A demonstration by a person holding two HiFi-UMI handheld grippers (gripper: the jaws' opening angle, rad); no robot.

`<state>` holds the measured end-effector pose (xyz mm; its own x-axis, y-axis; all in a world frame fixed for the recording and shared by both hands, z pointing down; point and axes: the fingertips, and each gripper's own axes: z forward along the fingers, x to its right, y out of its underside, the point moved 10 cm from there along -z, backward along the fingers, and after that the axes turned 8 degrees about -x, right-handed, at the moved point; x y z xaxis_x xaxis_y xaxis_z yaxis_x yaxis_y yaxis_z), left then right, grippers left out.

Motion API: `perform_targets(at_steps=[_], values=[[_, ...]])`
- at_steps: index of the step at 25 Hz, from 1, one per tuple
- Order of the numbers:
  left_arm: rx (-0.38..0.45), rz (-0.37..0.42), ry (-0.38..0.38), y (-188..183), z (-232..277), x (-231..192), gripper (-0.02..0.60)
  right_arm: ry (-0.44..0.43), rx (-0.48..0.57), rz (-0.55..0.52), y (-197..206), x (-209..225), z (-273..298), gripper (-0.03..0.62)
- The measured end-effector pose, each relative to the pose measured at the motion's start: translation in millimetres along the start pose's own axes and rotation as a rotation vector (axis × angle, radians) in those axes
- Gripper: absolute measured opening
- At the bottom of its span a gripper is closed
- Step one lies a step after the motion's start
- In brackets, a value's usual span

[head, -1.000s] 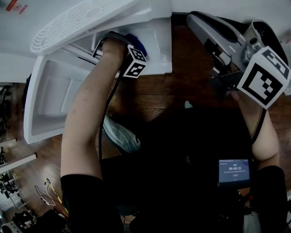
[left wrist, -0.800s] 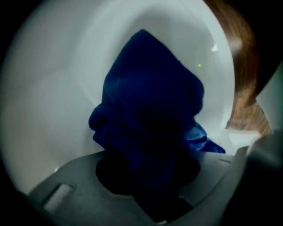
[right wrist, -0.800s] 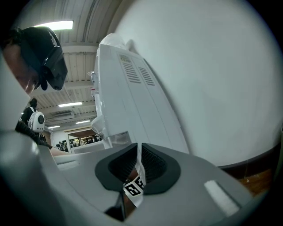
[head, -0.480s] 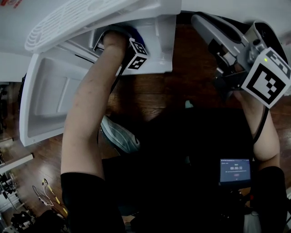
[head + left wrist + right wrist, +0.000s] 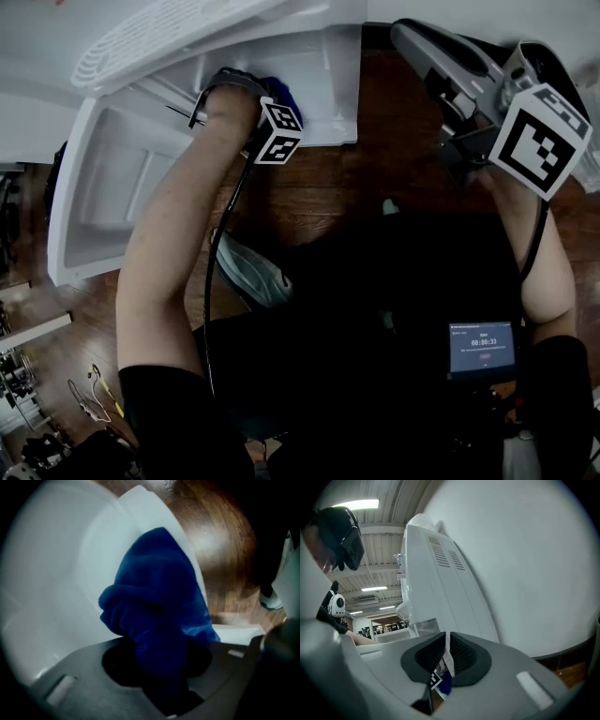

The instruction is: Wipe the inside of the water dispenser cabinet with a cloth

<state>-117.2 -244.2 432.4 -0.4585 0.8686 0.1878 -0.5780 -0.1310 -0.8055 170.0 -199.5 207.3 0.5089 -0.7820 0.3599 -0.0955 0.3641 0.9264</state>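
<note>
Blue cloth (image 5: 154,606) clamped in left claw (image 5: 157,670), stretching straight ahead into cabinet (image 5: 56,573), right claw (image 5: 447,657) closed.

The dark wooden floor (image 5: 309,192) is carrying the white dispenser (image 5: 323,89), which is standing around the tip of the left gripper (image 5: 270,105), while a grey shoe (image 5: 253,277) is resting on the boards behind that gripper.
</note>
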Motion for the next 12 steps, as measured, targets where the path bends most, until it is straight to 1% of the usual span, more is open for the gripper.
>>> perform_targets(at_steps=[2,4,6,7,8,9,10,12], values=[[-0.032,-0.031,0.006,-3,14,-18,0.17,0.003,-0.002,0.008,1,1,0,0.032],[-0.048,-0.12,-0.008,-1,28,-38,0.172,0.0,-0.007,0.017,3,3,2,0.032],[-0.058,-0.225,-0.056,1,36,-54,0.17,-0.01,-0.01,0.026,5,6,2,0.032],[-0.061,-0.268,-0.079,2,37,-59,0.172,-0.018,-0.012,0.029,6,7,3,0.032],[-0.061,-0.294,-0.097,2,37,-61,0.172,-0.026,-0.013,0.029,6,7,3,0.032],[-0.057,-0.299,-0.11,1,35,-61,0.17,-0.034,-0.014,0.027,6,7,3,0.032],[-0.046,-0.286,-0.12,0,31,-58,0.166,-0.04,-0.015,0.022,5,7,4,0.032],[-0.002,-0.233,-0.127,-3,18,-46,0.16,-0.043,-0.016,0.015,4,5,4,0.032]])
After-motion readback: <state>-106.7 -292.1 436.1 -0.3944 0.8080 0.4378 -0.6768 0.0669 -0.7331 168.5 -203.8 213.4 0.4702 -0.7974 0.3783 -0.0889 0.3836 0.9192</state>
